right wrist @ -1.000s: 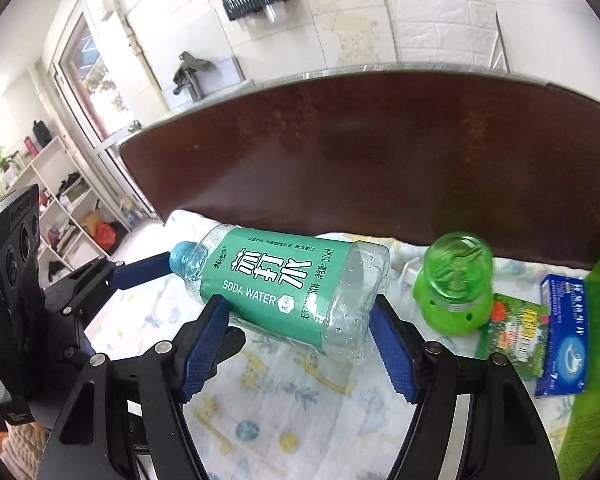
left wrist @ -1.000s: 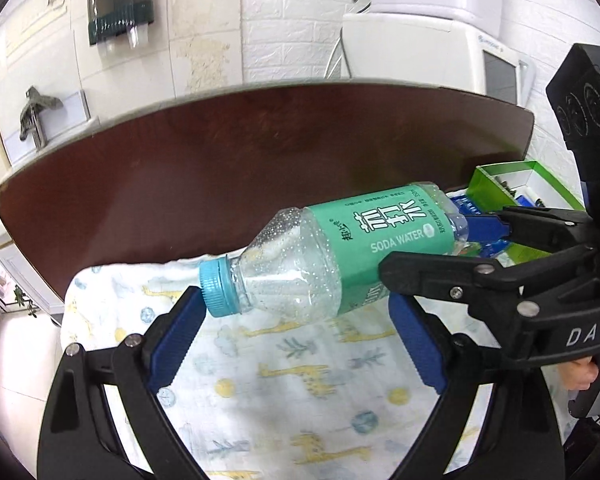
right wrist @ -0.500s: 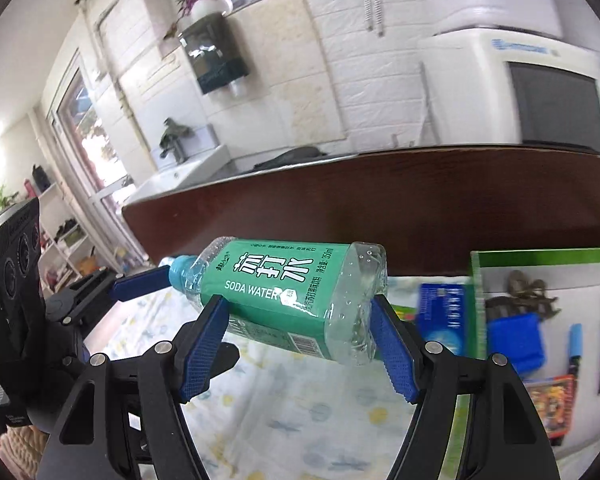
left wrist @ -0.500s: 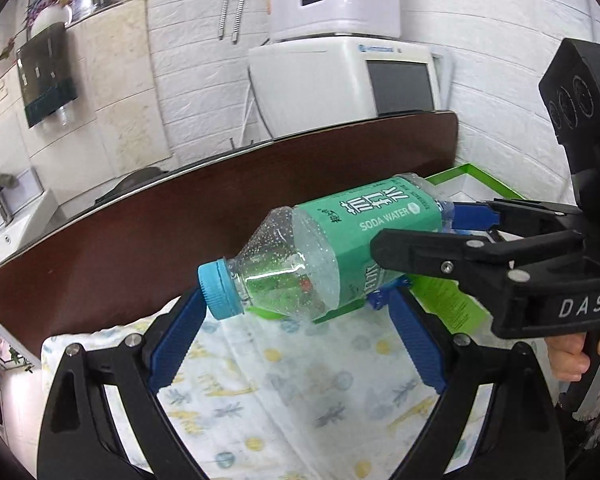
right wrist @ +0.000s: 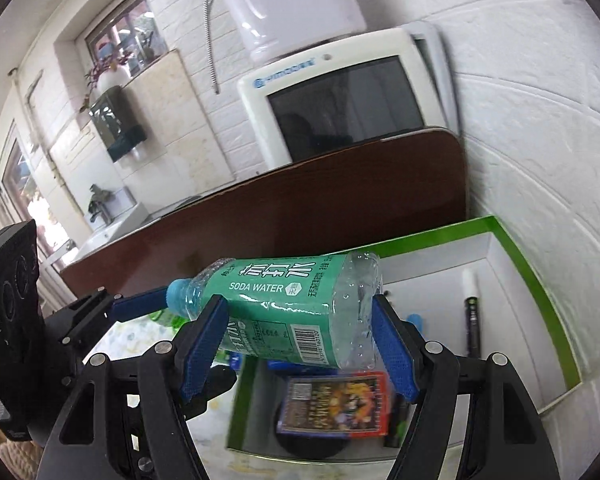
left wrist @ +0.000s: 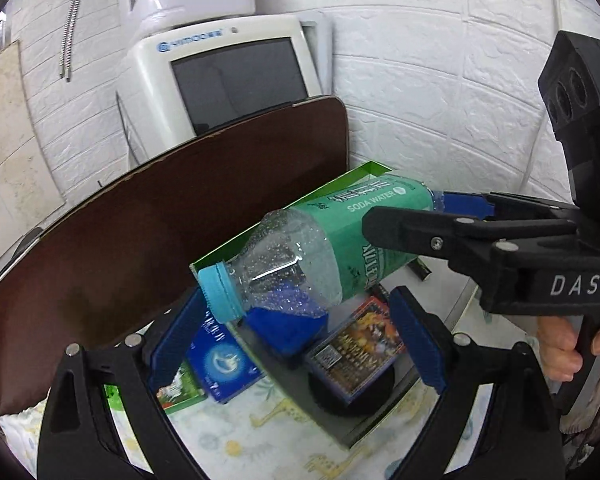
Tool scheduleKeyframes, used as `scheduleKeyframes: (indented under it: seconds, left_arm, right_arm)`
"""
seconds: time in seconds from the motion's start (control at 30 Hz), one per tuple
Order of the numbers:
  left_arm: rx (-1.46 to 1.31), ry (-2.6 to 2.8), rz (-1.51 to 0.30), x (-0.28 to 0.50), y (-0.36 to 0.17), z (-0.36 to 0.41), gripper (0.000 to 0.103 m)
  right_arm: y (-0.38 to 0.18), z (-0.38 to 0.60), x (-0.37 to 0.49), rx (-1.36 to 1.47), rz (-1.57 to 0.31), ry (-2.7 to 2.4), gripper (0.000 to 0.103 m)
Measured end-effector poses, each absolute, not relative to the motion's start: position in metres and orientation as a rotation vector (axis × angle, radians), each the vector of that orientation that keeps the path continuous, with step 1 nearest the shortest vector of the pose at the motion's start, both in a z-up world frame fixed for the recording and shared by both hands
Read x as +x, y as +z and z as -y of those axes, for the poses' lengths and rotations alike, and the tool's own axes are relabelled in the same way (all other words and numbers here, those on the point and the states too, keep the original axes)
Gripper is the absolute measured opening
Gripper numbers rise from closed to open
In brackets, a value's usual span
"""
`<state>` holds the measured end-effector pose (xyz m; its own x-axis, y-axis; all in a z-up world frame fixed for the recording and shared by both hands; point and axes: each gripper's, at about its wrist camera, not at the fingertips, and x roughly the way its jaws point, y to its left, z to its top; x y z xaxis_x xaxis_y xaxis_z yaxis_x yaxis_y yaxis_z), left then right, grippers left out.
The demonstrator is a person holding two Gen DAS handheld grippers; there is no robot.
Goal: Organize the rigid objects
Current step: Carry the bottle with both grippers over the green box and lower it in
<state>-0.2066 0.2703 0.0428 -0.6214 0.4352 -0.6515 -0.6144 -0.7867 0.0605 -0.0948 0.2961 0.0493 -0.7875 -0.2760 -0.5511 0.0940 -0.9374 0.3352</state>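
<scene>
A clear soda water bottle [left wrist: 340, 240] with a green label and blue cap lies sideways in the air. My right gripper [right wrist: 298, 344] is shut on it, one pad on the label [right wrist: 276, 292] and the other at the base. From the left wrist view, the right gripper [left wrist: 404, 208] comes in from the right. My left gripper [left wrist: 298, 340] is open; its left pad sits against the cap [left wrist: 220, 296], its right pad below the bottle. Under the bottle is a green-rimmed white box [right wrist: 540, 300] holding a colourful card box [right wrist: 336, 404] and a pen [right wrist: 472, 316].
A blue packet [left wrist: 220, 360] and a green packet [left wrist: 180, 388] lie on the patterned cloth [left wrist: 240, 440] left of the box [left wrist: 240, 244]. A dark brown board [left wrist: 140, 220] runs behind. A white appliance [left wrist: 228, 76] and a white brick wall stand beyond. A hand [left wrist: 560, 344] holds the right gripper.
Both grippers swung to the right with the bottle, from over the patterned cloth to above the green-rimmed box. The hold on the bottle looks the same.
</scene>
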Motion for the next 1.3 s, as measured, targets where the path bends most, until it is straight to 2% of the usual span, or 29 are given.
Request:
scheduleKeyframes:
  seconds: [0.4,1.3]
  left_arm:
    - [-0.961,2.273,-0.430,-0.235,0.012,-0.334,0.091]
    - [-1.045,2.267,-0.484,-0.251,-0.008,-0.356,0.091]
  right_arm:
    - [0.015,-0.374,-0.105,0.991,0.556,-2.841,0.073]
    - [-0.015,-0.393,-0.125,1.089,0.632,-2.826,0.073]
